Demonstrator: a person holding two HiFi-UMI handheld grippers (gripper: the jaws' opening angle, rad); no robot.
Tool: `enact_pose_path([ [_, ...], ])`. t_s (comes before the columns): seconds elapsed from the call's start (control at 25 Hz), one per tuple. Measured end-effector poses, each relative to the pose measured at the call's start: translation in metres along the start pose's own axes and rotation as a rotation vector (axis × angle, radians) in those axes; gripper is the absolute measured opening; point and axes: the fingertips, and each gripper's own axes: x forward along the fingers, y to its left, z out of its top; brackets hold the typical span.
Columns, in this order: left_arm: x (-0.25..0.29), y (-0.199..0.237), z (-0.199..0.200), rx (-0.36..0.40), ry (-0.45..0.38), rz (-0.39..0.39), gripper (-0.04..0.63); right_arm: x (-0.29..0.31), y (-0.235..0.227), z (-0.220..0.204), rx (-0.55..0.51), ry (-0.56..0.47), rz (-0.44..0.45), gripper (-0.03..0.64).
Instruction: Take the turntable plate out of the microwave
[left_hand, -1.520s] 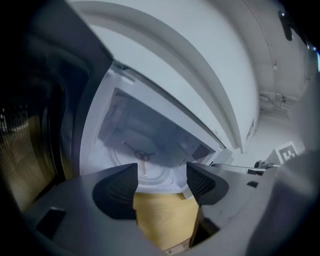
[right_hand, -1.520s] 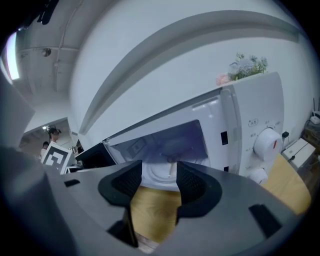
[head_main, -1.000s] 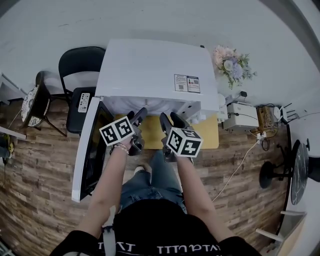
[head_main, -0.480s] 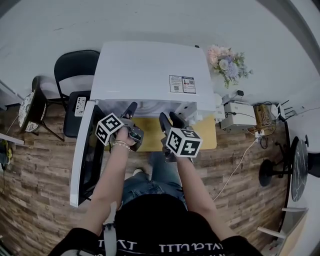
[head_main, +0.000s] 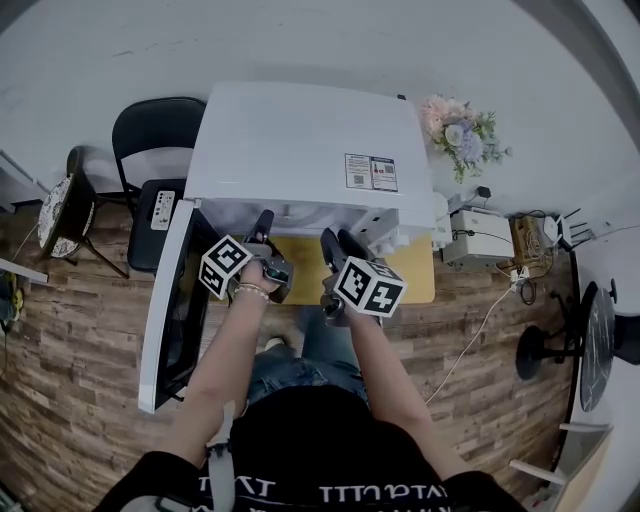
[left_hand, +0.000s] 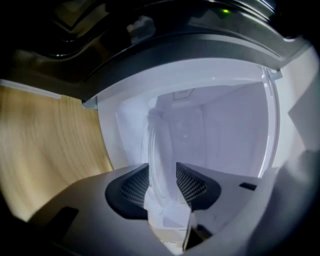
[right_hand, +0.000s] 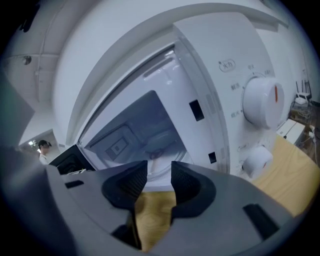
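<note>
Wood-plank floor (head_main: 80, 330); pale wooden table (head_main: 415, 280) carrying a white microwave (head_main: 300, 140). Turntable plate (left_hand: 162, 145): clear glass, inside the microwave's cavity, near rim at the cavity mouth, seen edge-on in the left gripper view. Left gripper (left_hand: 162, 175): reaches into the left side of the cavity mouth, rolled onto its side. Its fingers (left_hand: 136, 186) have just been closing and now clamp the plate's near rim, one pad on each face of the glass. Right gripper (right_hand: 159, 176): just outside the cavity mouth, toward its right side, tipped slightly downward. Its fingers (right_hand: 131, 186) have just been closing a little and stand a narrow gap apart, gripping nothing; table wood and the cavity's lower lip show through the gap. Microwave door (head_main: 168, 310): swung open to the microwave's left. Control dial (right_hand: 262, 102): on the panel at the microwave's right front. Black chair (head_main: 150, 135) at the microwave's left rear. Flowers (head_main: 462, 125) at its right rear. Small white box (head_main: 480, 235) with cables just to its right.
</note>
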Motion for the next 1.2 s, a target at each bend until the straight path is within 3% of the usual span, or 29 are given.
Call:
enact_pose_path([
  [0.28, -0.003, 0.009, -0.001, -0.011, 0.010, 0.039, 0.088, 0.004, -0.007, -0.016, 0.124, 0.015, 0.036, 0.150],
  [0.56, -0.008, 0.000, -0.002, -0.030, 0.021, 0.017, 0.039, 0.030, -0.010, -0.035, 0.336, 0.051, 0.119, 0.150],
  [0.76, -0.010, -0.006, -0.006, -0.031, 0.052, -0.001, 0.026, 0.046, -0.003, -0.040, 0.562, 0.038, 0.244, 0.150],
  [0.88, -0.013, -0.004, -0.005, -0.039, 0.053, 0.002, 0.026, 0.058, -0.003, -0.039, 0.697, 0.017, 0.275, 0.150],
  [1.2, -0.016, -0.006, -0.006, -0.020, 0.070, 0.002, 0.026, 0.081, 0.003, -0.034, 0.864, 0.007, 0.291, 0.113],
])
